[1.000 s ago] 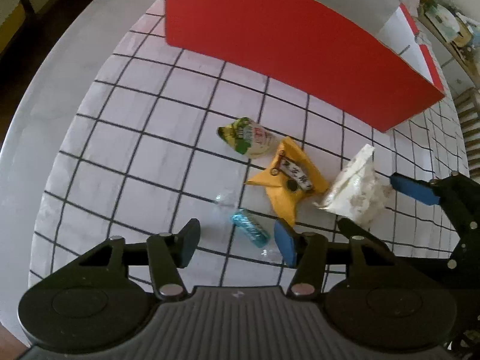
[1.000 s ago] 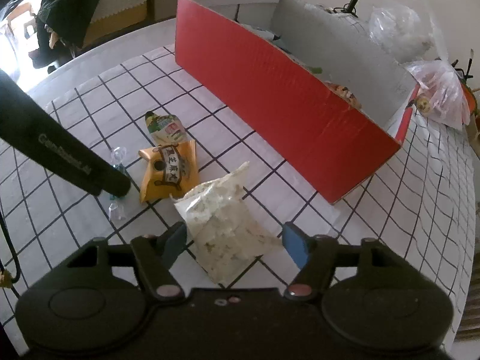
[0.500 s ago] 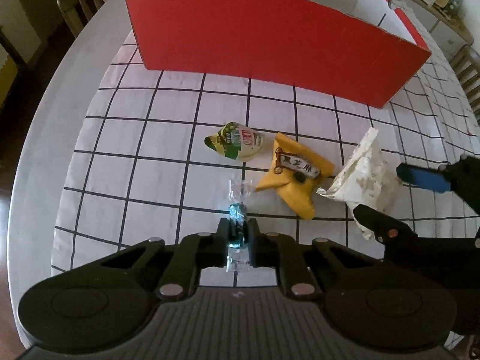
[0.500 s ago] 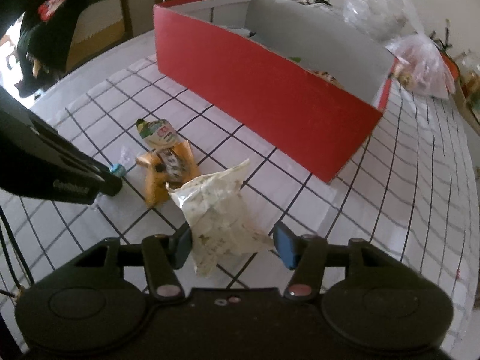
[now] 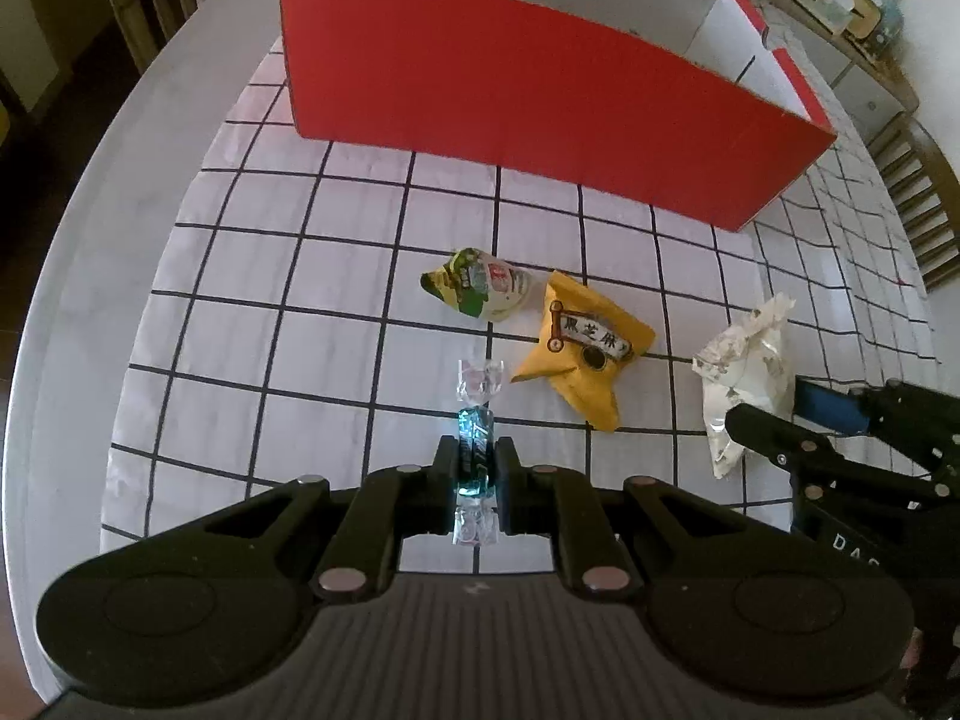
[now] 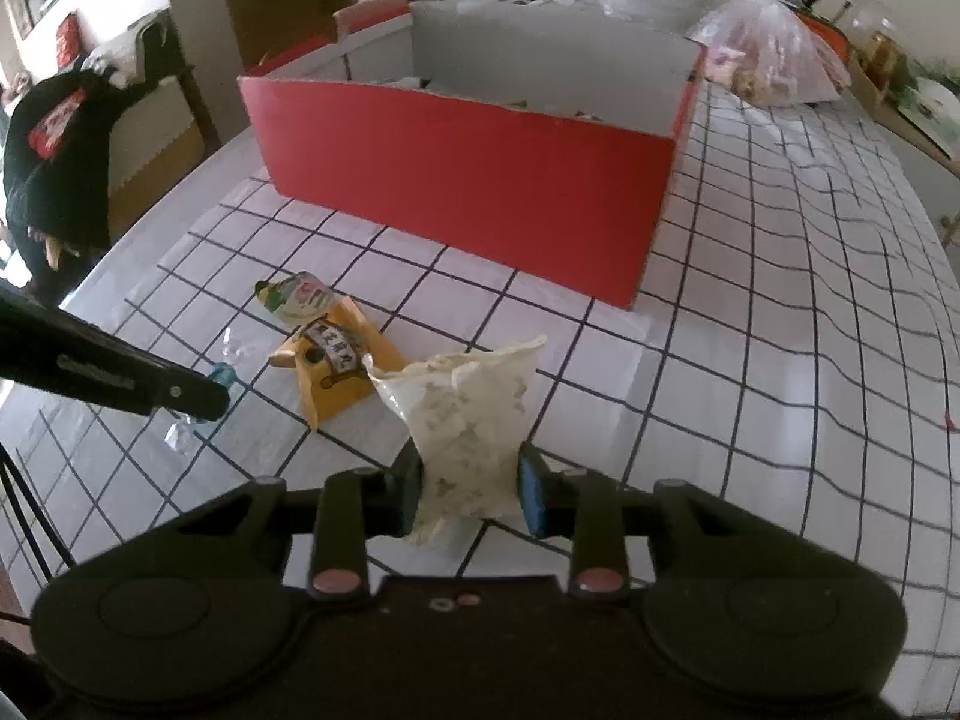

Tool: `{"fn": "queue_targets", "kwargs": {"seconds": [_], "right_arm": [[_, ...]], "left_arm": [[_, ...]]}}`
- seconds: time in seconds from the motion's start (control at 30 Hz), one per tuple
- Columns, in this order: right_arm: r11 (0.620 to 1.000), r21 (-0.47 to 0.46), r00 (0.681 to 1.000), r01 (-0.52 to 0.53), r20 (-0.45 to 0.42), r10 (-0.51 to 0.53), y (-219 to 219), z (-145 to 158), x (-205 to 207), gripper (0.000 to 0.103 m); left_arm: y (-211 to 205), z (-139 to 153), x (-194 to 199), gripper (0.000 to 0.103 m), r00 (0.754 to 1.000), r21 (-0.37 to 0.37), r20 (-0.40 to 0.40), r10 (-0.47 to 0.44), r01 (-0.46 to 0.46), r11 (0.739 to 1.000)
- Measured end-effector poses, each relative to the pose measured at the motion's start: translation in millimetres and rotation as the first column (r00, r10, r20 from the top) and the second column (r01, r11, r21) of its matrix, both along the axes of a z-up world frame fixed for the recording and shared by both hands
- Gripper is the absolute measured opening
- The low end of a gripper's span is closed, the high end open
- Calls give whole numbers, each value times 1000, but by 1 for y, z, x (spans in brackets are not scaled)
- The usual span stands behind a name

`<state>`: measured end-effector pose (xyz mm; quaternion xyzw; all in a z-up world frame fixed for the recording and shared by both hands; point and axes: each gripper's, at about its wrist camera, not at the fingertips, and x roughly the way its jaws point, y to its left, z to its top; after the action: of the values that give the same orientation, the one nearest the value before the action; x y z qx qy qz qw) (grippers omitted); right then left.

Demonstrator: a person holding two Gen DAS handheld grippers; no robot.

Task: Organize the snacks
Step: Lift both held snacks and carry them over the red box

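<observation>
Right view alone shows the box (image 6: 468, 180) interior and plastic bags (image 6: 774, 54) behind it. Left gripper (image 5: 474, 474) pinches the teal candy (image 5: 475, 450) over the grid cloth (image 5: 270, 312). Right gripper (image 6: 470, 489), jaws just closing, squeezes the white packet (image 6: 468, 414). Yellow packet (image 5: 585, 354) and green packet (image 5: 480, 288) lie before the box.

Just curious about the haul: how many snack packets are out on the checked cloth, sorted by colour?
Teal candy: 1
Green-and-white packet: 1
Yellow packet: 1
White packet: 1
Total: 4
</observation>
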<state>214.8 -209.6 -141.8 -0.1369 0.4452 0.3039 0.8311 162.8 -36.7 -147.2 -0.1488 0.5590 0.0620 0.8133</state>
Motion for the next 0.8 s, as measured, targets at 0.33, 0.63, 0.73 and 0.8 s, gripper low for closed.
{"fn": "queue_targets", "kwargs": {"seconds": [0.33,0.63,0.73,0.8], "right_arm": [[995,85,998,57,-7,-56,-12,16,-14,29],[986,151,997,69,33,-75,-10,48,-17,29],[984,161,995,72,52,-82,-8,57,-14,29],[983,167,994,73,69,-85,-6,64,-11,30]], "left_arm": [[12,17,-8,12,999,-30,35,23,-22,999],[18,42,-8,12,994,-15,103,23,-21,1000],[20,55,-4,12,991,-11,131,17,-16,1000],[21,64,1,12,988,-4,152,10,-9,1000]]}}
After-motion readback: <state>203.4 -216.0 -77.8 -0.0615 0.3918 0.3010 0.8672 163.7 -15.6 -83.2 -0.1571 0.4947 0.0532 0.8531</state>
